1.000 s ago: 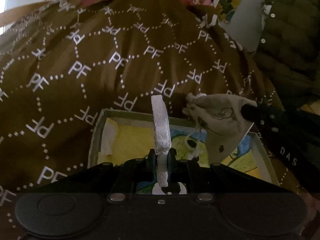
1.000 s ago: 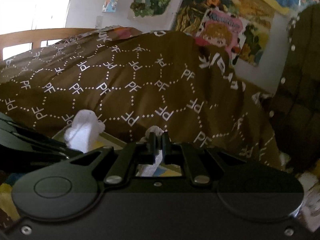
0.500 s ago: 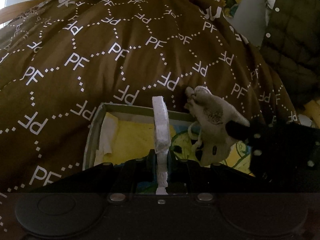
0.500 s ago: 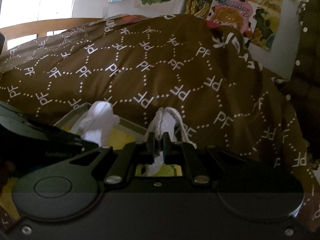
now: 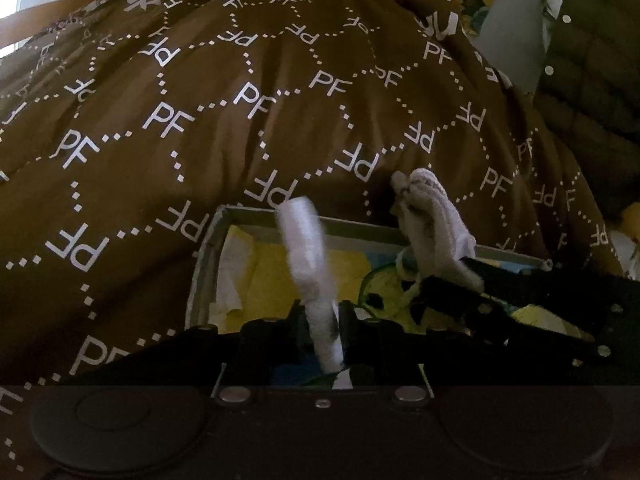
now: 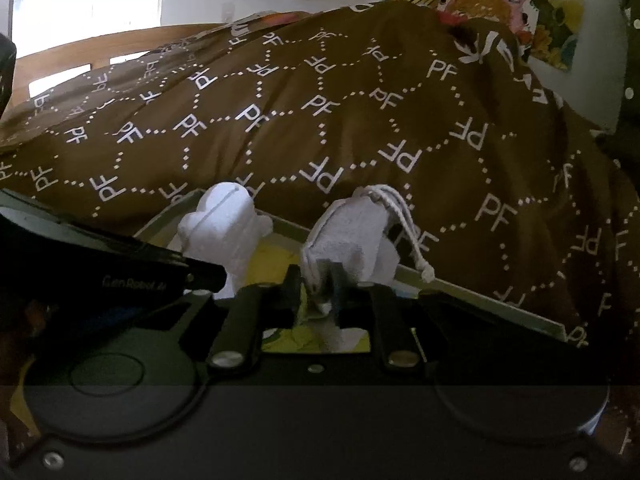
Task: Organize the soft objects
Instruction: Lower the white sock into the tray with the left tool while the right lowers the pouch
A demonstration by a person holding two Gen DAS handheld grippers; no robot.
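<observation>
Above the shallow box [image 5: 208, 256] | left hand-held gripper [image 5: 322, 320] clamped on white cloth strip [image 5: 308, 248] | right hand-held gripper [image 6: 320, 284] clamped on drawstring pouch [image 6: 352, 236] | brown blanket [image 5: 280, 100] beyond

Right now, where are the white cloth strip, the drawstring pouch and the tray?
white cloth strip [image 5: 306, 248], left wrist view, mid-length of the strip
drawstring pouch [image 6: 352, 232], right wrist view, fabric body
tray [image 5: 204, 264], left wrist view, left wall
</observation>
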